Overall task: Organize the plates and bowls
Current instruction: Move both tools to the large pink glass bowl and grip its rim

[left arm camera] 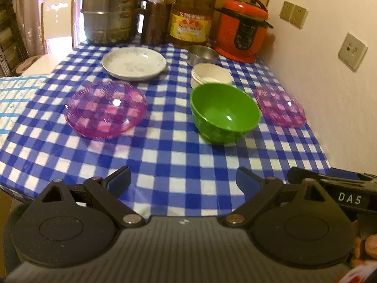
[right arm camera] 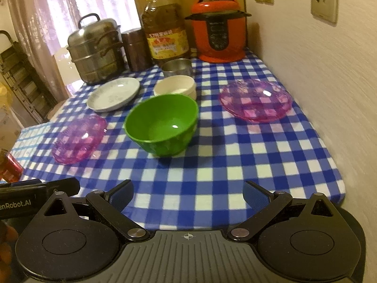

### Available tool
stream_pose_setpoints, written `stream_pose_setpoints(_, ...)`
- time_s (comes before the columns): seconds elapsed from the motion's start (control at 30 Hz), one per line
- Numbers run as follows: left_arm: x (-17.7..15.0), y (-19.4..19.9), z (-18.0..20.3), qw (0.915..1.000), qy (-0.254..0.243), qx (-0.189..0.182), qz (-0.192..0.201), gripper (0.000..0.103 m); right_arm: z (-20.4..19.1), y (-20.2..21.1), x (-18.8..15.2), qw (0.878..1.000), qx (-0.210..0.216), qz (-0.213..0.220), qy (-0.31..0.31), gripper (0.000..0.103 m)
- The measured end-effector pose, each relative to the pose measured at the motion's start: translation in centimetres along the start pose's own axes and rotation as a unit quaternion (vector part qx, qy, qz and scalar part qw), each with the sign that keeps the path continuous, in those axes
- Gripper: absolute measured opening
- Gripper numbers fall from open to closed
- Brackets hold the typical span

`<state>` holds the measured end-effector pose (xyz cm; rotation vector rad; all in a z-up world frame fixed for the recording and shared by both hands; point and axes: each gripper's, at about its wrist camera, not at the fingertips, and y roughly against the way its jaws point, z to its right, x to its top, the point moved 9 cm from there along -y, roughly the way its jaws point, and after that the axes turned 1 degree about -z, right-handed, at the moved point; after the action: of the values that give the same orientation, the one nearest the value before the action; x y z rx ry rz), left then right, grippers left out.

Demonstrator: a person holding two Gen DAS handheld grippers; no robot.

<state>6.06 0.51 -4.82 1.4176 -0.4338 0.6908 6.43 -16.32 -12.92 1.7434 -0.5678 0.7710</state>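
The left gripper (left arm camera: 183, 179) is held level over the near edge of the table (left arm camera: 165, 155), its blue-padded fingers (left arm camera: 121, 179) spread wide apart with nothing between them. The right gripper (right arm camera: 188, 192) is held the same way just beside it, fingers (right arm camera: 255, 194) likewise parted and empty; its black body is seen at the right border of the left view. Both are aimed along the table toward the far end.

The green bowl (right arm camera: 162, 123) is taken as landmark. It stands upright, mouth up, near the middle of the checked cloth, well ahead of both grippers. Directly behind it, almost touching, a stack of white bowls (right arm camera: 175, 87) stands upright, and behind that a steel bowl (right arm camera: 177, 67). To the left of the green bowl a pink plate (left arm camera: 106, 109) lies flat; to its right, near the wall, a second pink plate (right arm camera: 255, 100) lies flat. Behind and left of the green bowl a white plate (left arm camera: 134, 63) rests face up. All are round, so no long axis can be told.

At the far end, behind the green bowl, a steamer pot (left arm camera: 112, 11), an oil bottle (left arm camera: 192, 16) and a red cooker (right arm camera: 218, 28) are lined up.
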Motion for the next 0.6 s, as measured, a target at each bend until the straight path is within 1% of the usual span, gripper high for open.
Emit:
stream_pose_setpoints(0.07, 0.8, 0.1, -0.5, 1.0, 0.002, 0.005, 0.006, 0.094, -0.6, -0.1, 0.8, 1.0, 0.008, 0.004, -0.002, 0.099)
stream_pose_setpoints(0.23, 3.6, 0.1, -3.2, 0.9995, 0.005, 0.016, 0.027, 0.094, -2.4, -0.7, 3.0, 0.999, 0.03, 0.014, 0.001, 0.099)
stream_pose_setpoints(0.37, 5.7, 0.6, -5.1, 0.9989, 0.006, 0.017, 0.042, 0.094, -4.3, -1.4, 4.6, 0.998, 0.056, 0.018, -0.002, 0.099)
stream_pose_setpoints(0.47, 7.4, 0.8, -7.3, 0.9984, 0.015, 0.013, 0.052, 0.094, -5.8, -1.9, 5.7, 0.997, 0.078, 0.022, -0.001, 0.099)
stream_pose_setpoints(0.6, 9.3, 0.9, -10.0, 0.9975, 0.022, 0.012, 0.067, 0.094, -7.9, -3.1, 7.1, 0.996, 0.09, 0.021, 0.007, 0.099)
